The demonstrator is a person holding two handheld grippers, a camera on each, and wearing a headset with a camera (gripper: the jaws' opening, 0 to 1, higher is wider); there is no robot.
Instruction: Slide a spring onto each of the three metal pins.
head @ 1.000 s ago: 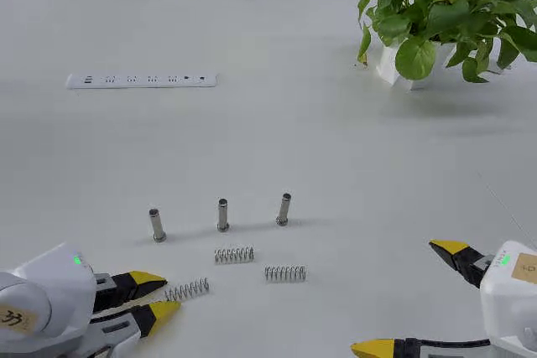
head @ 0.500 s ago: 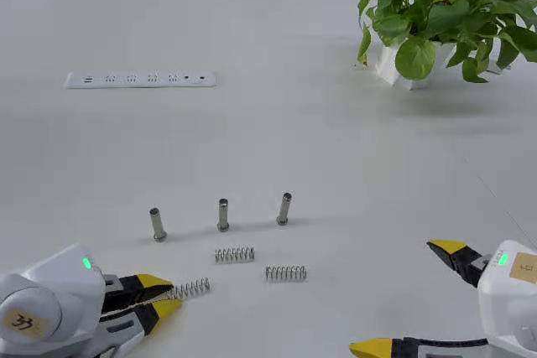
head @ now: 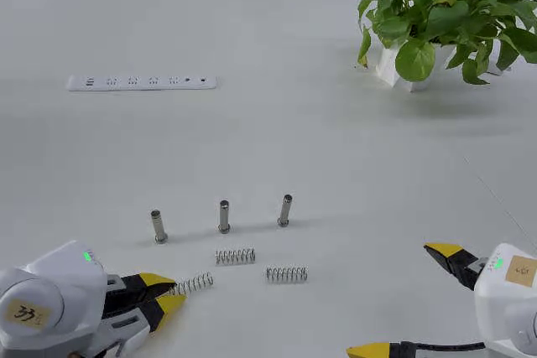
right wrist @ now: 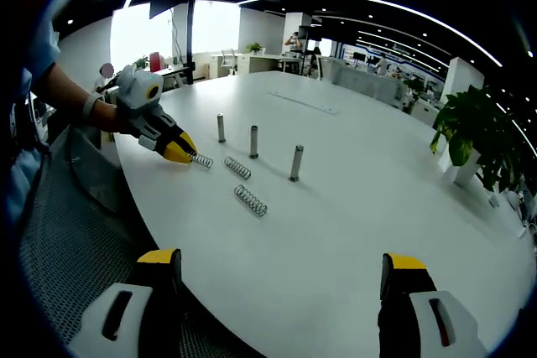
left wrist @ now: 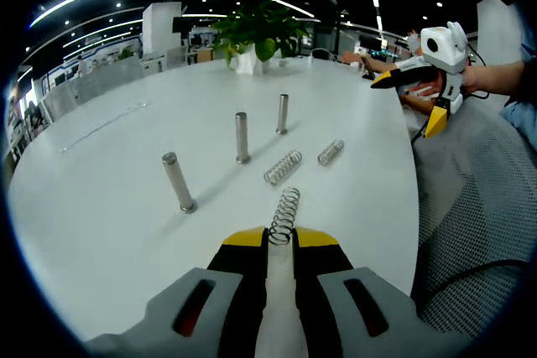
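Three metal pins stand upright in a row on the white table (head: 277, 123): left pin (head: 158, 226), middle pin (head: 224, 216), right pin (head: 285, 210). Two springs lie loose in front of them, one (head: 235, 256) near the middle pin and one (head: 286, 274) to its right. My left gripper (head: 168, 291) is shut on the near end of a third spring (head: 193, 283), which sticks out forward from the tips (left wrist: 285, 214). At the lower right my right gripper (head: 404, 300) stands wide open and holds nothing (right wrist: 283, 262).
A white power strip (head: 141, 82) lies at the far left of the table. A potted plant (head: 445, 6) in a white pot stands at the far right corner. A mesh chair seat (left wrist: 478, 207) sits just off the table's near edge.
My left gripper has gone from open beside the near spring to shut on its end. The spring has shifted slightly right. The right gripper has barely moved.
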